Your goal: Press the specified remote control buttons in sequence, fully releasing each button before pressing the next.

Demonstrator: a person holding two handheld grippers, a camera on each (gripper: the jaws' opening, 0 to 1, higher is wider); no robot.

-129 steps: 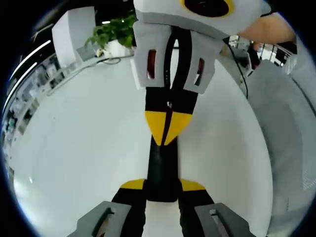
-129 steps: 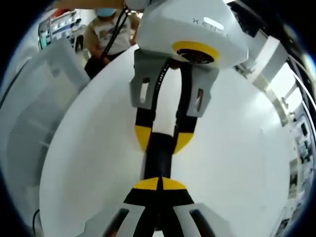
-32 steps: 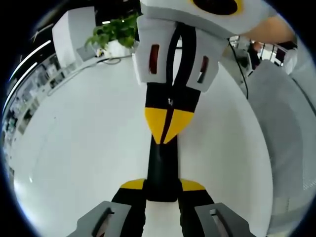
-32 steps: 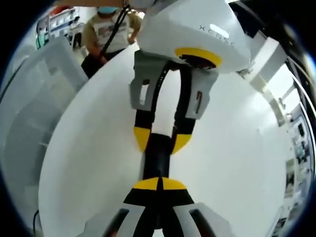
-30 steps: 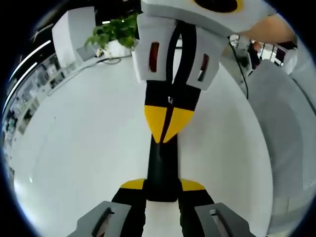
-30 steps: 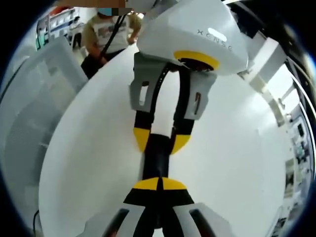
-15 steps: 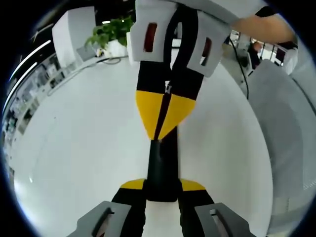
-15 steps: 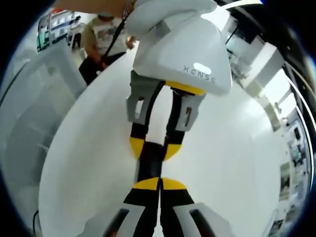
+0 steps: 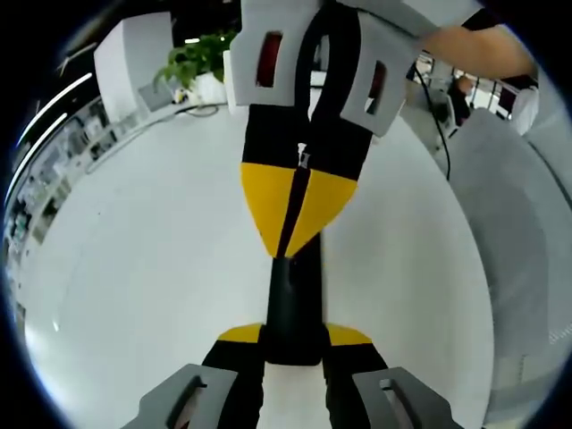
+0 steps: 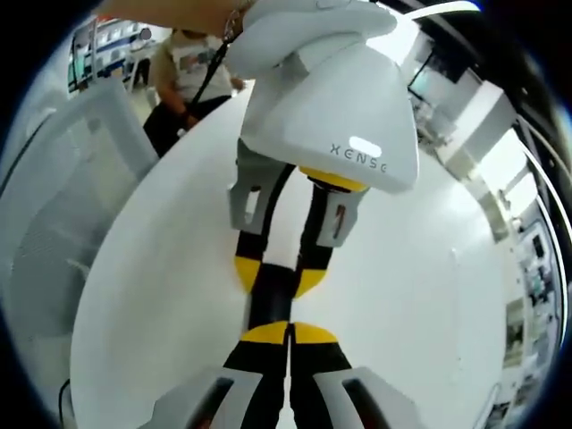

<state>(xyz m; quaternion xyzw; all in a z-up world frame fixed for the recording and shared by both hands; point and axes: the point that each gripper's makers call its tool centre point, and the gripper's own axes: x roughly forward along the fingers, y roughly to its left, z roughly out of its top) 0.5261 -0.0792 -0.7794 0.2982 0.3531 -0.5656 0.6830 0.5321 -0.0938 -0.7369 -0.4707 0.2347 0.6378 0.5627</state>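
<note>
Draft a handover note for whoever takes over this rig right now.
Left gripper: shut on the black remote control, over the white table.
Right gripper: shut, closed tips down on the remote's face, apparently mid-press.
Done: cannot tell. The buttons are unreadable, so progress through the sequence is unknown.
Left: release this button fully, then press any that remain.

The remote control (image 9: 293, 299) is plain black, held between the left gripper (image 9: 295, 335), whose jaws are black with yellow tips on grey mounts. The right gripper (image 9: 293, 246) facing it is black with yellow tips, white plates above showing red in their slots. The table (image 9: 143, 259) is white. The plant (image 9: 198, 55) is green. In the right gripper view, the left gripper's housing (image 10: 340, 107) is white with a yellow ring beneath.
</note>
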